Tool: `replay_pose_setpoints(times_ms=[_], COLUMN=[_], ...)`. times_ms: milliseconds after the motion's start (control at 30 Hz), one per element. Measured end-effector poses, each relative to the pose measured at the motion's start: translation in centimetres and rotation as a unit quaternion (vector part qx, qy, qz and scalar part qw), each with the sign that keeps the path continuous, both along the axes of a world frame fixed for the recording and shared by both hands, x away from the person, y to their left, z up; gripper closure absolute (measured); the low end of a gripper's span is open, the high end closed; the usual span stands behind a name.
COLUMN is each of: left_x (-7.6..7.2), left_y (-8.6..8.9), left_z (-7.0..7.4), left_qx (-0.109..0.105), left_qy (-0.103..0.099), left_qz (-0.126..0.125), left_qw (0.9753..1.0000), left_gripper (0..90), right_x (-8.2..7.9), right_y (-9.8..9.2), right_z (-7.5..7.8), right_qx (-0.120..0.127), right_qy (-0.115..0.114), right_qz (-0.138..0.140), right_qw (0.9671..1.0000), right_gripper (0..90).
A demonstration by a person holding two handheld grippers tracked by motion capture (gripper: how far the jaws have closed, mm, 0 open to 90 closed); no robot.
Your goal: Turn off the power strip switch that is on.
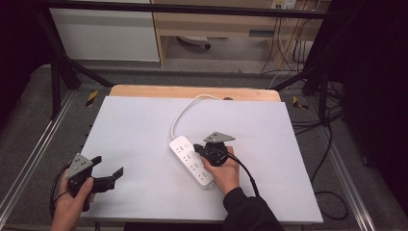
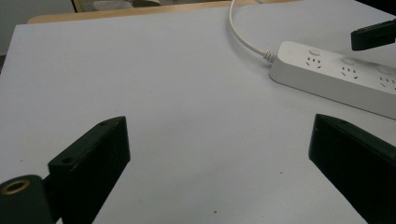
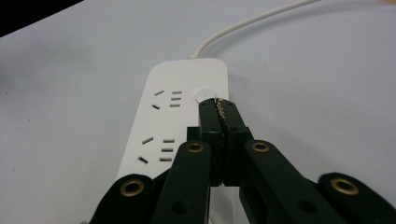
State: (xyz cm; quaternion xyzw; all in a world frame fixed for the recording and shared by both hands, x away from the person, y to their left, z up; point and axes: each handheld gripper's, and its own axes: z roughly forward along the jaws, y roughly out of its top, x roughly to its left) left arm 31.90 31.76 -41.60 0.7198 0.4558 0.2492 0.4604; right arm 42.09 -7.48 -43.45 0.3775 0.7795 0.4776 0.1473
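Power strip (image 3: 173, 121) switch (image 3: 204, 95) sits right at right gripper (image 3: 220, 103) tips — jaws clenched, empty, press seemingly underway; outcome unclear. Left gripper (image 1: 109, 176) released — idle.

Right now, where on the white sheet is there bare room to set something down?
The widest bare patch lies left of the power strip, from the left claw up to the wooden edge. A smaller one runs right of the right claw. The middle is crowded: strip, its cord, and hand.
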Motion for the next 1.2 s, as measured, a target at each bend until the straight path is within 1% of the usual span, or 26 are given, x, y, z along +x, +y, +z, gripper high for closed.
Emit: replay_pose_setpoints(times_ms=[67, 300, 500, 1067, 1200], left_x=[0.01, 0.04, 0.00, 0.03, 0.03], left_y=[0.02, 0.03, 0.10, 0.06, 0.03], left_z=[0.00, -0.05, 0.03, -0.03, -0.04], left_qx=[0.000, 0.000, -0.004, 0.000, 0.000], left_qy=[0.000, 0.001, -0.003, 0.000, 0.001], left_qz=[0.000, 0.001, 0.002, 0.000, -0.001], left_qw=[1.0000, 1.0000, 1.0000, 1.0000, 1.0000], left_gripper=[5.3, 5.3, 5.3, 5.3, 5.3], right_x=[-0.03, -0.11, -0.23, -0.32, -0.31], right_y=[0.14, 0.63, 0.69, 0.73, 0.83], right_z=[-0.08, -0.36, -0.46, -0.53, -0.54], right_qx=[0.001, -0.009, -0.014, -0.018, -0.024], right_qy=[0.002, 0.000, 0.003, 0.003, 0.001], right_qz=[0.000, 0.005, 0.002, 0.001, 0.004], right_qw=[1.0000, 0.9999, 0.9999, 0.9998, 0.9997], right_gripper=[90.0, 90.0, 90.0, 90.0, 90.0])
